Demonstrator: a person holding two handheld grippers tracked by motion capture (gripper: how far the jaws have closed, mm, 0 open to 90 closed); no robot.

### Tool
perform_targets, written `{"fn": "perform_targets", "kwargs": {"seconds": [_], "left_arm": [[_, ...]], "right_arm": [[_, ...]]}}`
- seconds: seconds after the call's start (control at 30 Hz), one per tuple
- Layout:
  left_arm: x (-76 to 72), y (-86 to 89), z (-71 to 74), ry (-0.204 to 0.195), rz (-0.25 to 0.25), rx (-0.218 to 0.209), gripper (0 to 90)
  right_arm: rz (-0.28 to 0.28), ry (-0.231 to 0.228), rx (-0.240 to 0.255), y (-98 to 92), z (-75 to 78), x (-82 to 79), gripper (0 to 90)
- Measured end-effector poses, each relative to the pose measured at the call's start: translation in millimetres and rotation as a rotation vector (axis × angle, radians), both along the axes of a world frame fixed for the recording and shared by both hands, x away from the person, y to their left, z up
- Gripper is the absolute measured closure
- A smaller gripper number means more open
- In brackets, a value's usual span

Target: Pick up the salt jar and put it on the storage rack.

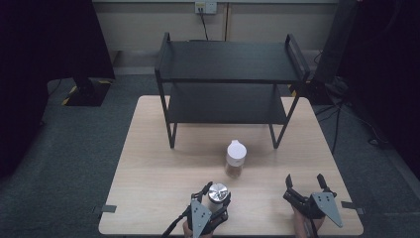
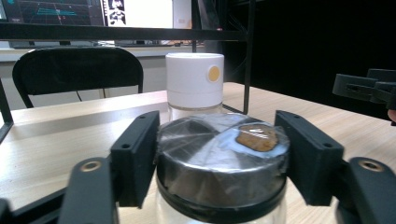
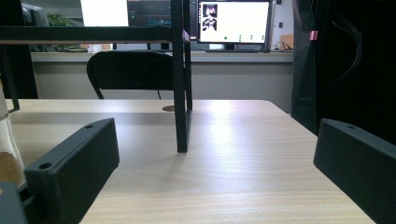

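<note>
Nearest the person, at about 6 o'clock on the bench (image 1: 148, 163), the left gripper (image 1: 214, 194) has its fingers (image 2: 135, 156) closed onto the lid of a silver-lidded jar (image 1: 217, 192). In the left gripper view both black pads press against the sides of that lid, which is sealed under clear film with a brownish sticker on top; the glass body shows just below the lid. The jar stands upright on the bench, close to the near edge.

At about 5 o'clock on the bench, the right gripper (image 1: 304, 182) rests low near the near edge, well apart from both jars. Its fingers (image 3: 77, 163) stand wide open with nothing between them; in the right gripper view bare wood lies between the two pads.

Farther out, at about 1 o'clock from the held jar and near it, stands a white-lidded jar (image 1: 236, 158), upright, with clear glass and brownish contents at its bottom. In the left gripper view it rises straight behind the silver lid, a small yellow dot on its white cap.

Beyond that, toward 12 o'clock, a black two-tier shelf (image 1: 228, 74) stands on the far half of the bench, both tiers bare. One of its legs (image 3: 181, 93) shows upright in the right gripper view, ahead of the open fingers.
</note>
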State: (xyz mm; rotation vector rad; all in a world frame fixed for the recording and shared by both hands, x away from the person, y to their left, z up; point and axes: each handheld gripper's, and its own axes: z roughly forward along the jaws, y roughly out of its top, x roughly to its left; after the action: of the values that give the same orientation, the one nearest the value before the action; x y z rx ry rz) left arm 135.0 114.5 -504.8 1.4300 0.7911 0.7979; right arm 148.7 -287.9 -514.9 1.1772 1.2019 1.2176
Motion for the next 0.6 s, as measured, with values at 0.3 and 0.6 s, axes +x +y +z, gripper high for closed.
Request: {"fn": "perform_targets", "kwargs": {"seconds": [0.3,0.6], "left_arm": [[0.1,-0.7,1.8,0.007,0.002,0.004,35.0],[-0.2,-1.8,4.5,0.015,0.006,0.008,35.4]], "right_arm": [[0.0,0.0,0.0,0.0,0.0,0.0,0.0],[0.0,0.0,0.0,0.0,0.0,0.0,0.0]]}}
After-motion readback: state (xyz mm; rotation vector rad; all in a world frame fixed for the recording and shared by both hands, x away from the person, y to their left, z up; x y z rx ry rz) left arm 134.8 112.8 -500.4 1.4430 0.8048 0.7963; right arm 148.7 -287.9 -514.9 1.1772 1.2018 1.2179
